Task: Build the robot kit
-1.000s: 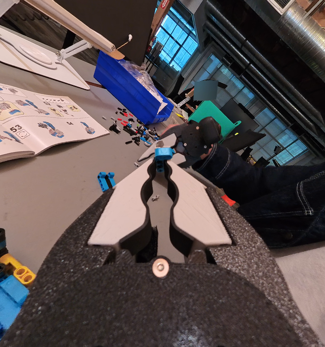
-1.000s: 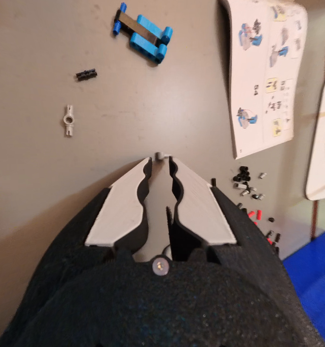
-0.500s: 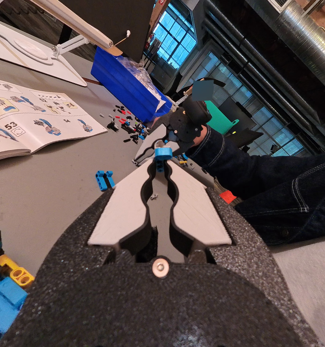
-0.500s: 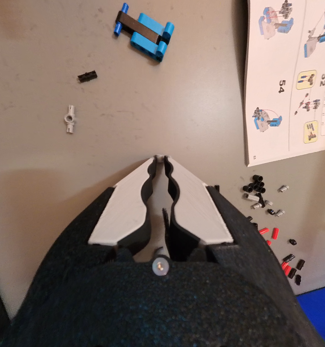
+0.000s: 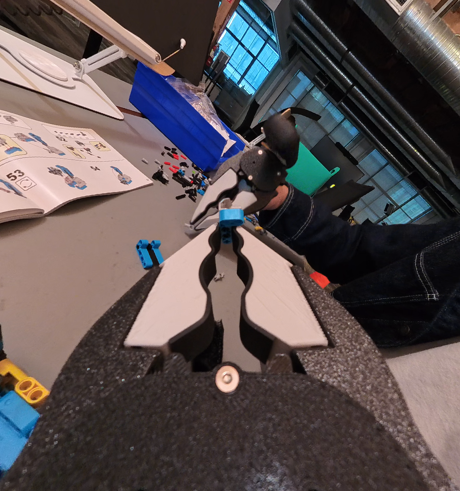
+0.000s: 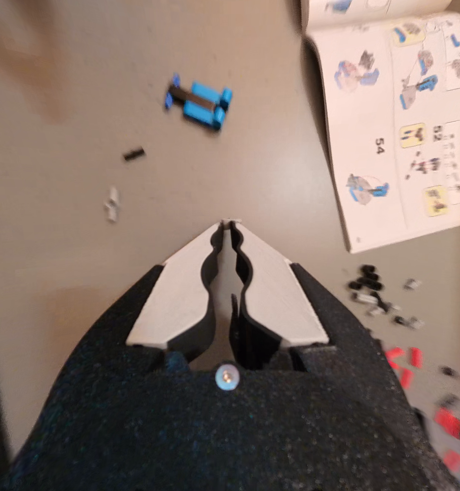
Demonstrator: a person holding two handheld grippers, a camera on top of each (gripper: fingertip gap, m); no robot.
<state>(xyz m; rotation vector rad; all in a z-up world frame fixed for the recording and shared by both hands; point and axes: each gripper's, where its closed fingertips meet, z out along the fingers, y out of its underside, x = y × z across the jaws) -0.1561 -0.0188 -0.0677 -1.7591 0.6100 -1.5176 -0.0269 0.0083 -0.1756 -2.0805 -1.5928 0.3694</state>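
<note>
My left gripper [image 5: 226, 231] is shut on a small blue brick piece [image 5: 230, 216] and holds it above the grey table [image 5: 64, 265]. My right gripper [image 6: 230, 222] is shut on a small grey pin [image 6: 231, 220] that barely shows at its tips. In the left wrist view the right gripper [image 5: 193, 225] is tilted down, just behind and left of the blue piece. A blue and black brick assembly [image 6: 199, 105] lies ahead of the right gripper. A black pin [image 6: 133, 154] and a grey connector [image 6: 112, 203] lie to its left.
An open instruction booklet [image 5: 50, 164] lies at the left, with a pile of small black, red and grey parts [image 5: 181, 178] and a blue bin [image 5: 175, 117] behind. A blue and yellow brick model [image 5: 0, 398] sits at the lower left. A person's denim sleeve [image 5: 356, 252] lies at the right. Spacing between my two grippers at the tips: around 15 cm.
My right gripper closed on the grey pin on the table, then rose with it toward the left gripper. My left gripper kept hold of the blue piece and hardly moved.
</note>
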